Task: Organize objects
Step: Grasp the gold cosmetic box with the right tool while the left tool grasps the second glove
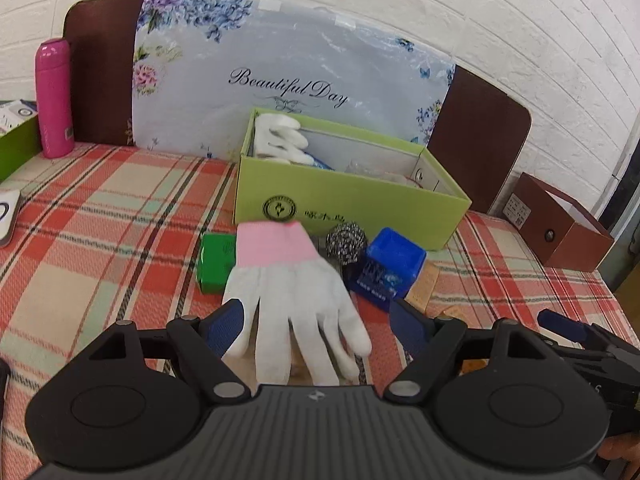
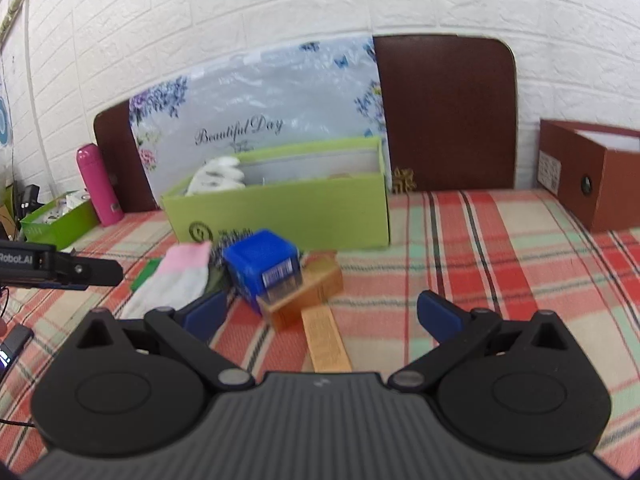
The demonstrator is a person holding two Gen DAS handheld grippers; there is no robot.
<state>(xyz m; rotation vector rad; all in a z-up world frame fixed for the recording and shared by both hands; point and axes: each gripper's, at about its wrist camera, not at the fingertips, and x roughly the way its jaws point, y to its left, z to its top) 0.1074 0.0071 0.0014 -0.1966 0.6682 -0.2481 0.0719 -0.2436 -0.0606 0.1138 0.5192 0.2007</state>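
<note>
Though hidden rightward, green block (image 1: pixel 216 263) leftward.

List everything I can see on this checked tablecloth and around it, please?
White cotton glove with pink cuff: one, lying flat in front of the green box.
Open light-green cardboard box: one, table centre, holding another white glove.
Small green box: one, left of the glove.
Steel wool ball: one, grey, against the green box.
Blue plastic cube: one, right of the ball.
Tan wooden blocks: two, under and before the cube.
Pink bottle: one, far left.
Brown box: one, far right.
Left gripper: black, jaws open around the glove.
Right gripper: black, jaws open.
</note>
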